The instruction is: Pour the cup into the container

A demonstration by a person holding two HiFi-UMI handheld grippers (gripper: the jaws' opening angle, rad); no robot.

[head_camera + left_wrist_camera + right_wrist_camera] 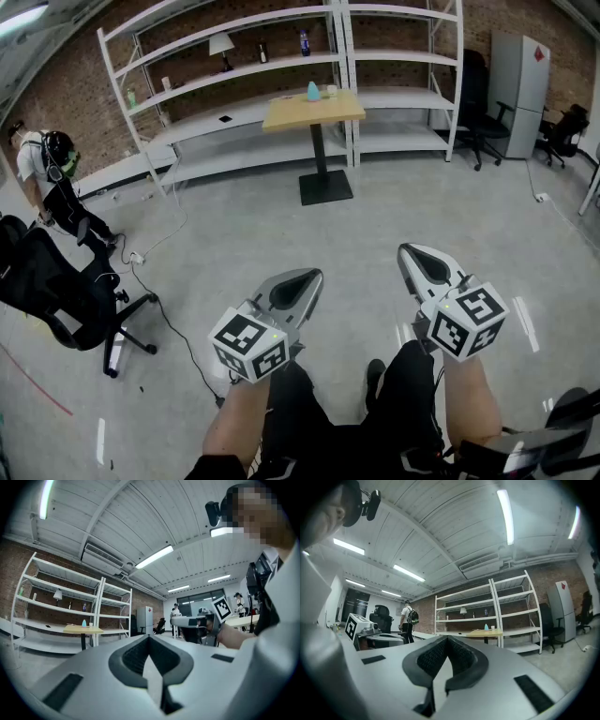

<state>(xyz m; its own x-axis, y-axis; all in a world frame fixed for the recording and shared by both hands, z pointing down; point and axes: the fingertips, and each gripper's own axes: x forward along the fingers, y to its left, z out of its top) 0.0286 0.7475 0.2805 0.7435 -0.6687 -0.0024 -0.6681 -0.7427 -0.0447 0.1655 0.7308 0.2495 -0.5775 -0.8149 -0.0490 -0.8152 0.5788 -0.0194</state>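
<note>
Both hands wait well back from the desk (291, 114). The left gripper (296, 283) and right gripper (419, 261) sit level, fingers pressed together on nothing. The cup (331, 91) stands on the desk, just beside the blue container (313, 91). It looks small, light and likely thin-walled, so grip mid-body, gently, upright.

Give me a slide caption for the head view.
Left gripper and right gripper, both shut and empty, held level over the floor, facing a wooden table.
</note>
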